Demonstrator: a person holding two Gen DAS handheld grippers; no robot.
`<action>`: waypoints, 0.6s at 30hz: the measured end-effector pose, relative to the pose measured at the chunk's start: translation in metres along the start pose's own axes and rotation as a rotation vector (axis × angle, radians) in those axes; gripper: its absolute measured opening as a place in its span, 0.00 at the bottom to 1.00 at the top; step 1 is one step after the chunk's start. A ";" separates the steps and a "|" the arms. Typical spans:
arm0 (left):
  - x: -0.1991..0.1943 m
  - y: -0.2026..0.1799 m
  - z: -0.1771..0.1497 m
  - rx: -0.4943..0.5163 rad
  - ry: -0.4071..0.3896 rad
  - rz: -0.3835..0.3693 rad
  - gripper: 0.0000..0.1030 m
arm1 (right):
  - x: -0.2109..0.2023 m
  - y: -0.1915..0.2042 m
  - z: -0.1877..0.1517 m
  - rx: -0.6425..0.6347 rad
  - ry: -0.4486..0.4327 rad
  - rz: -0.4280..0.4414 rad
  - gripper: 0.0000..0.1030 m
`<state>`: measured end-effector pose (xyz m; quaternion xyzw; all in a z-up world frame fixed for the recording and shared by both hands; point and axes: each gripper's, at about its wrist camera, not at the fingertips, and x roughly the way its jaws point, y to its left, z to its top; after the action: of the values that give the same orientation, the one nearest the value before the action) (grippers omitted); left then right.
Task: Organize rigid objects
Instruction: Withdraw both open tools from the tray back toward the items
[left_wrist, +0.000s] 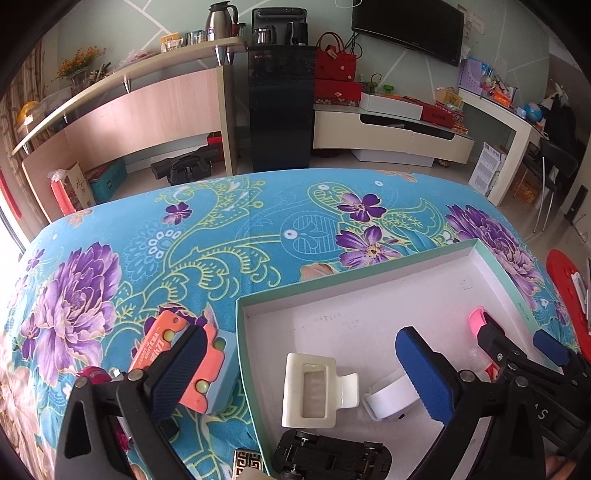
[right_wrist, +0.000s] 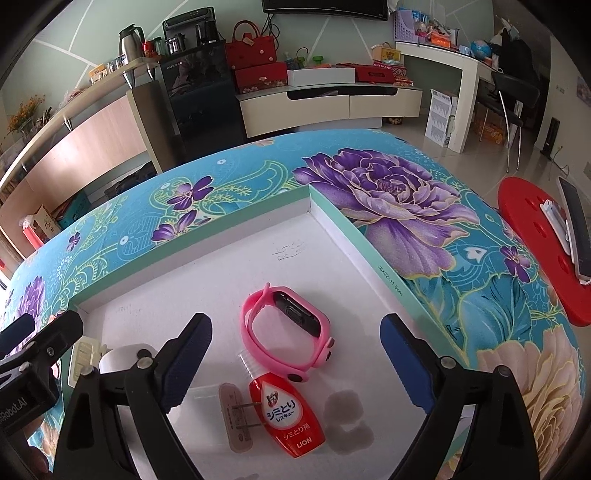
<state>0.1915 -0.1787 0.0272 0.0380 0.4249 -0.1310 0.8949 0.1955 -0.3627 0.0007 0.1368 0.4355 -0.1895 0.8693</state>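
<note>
Here both grippers, left gripper (left_wrist: 306, 373) and right gripper (right_wrist: 295, 354), spread over box (right_wrist: 332, 214); watch (right_wrist: 284, 328), bottle (right_wrist: 286, 417) below.

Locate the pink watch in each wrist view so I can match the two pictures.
Left wrist: only the pink watch strap end shows, lower right, behind the right gripper.
Right wrist: whole pink watch, centre, lying on the box floor above the red bottle.
Shared landmark: the box's far corner.
</note>
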 end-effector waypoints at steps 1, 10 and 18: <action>0.000 0.001 -0.001 -0.003 0.002 -0.001 1.00 | 0.000 -0.001 0.000 0.003 0.001 -0.004 1.00; -0.008 0.019 -0.007 -0.057 0.001 0.004 1.00 | 0.000 0.012 0.000 -0.050 0.005 -0.002 1.00; -0.031 0.049 -0.009 -0.102 -0.037 0.026 1.00 | -0.012 0.045 0.001 -0.147 -0.032 0.039 1.00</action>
<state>0.1793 -0.1237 0.0437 -0.0046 0.4141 -0.0981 0.9049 0.2096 -0.3201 0.0139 0.0781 0.4316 -0.1425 0.8873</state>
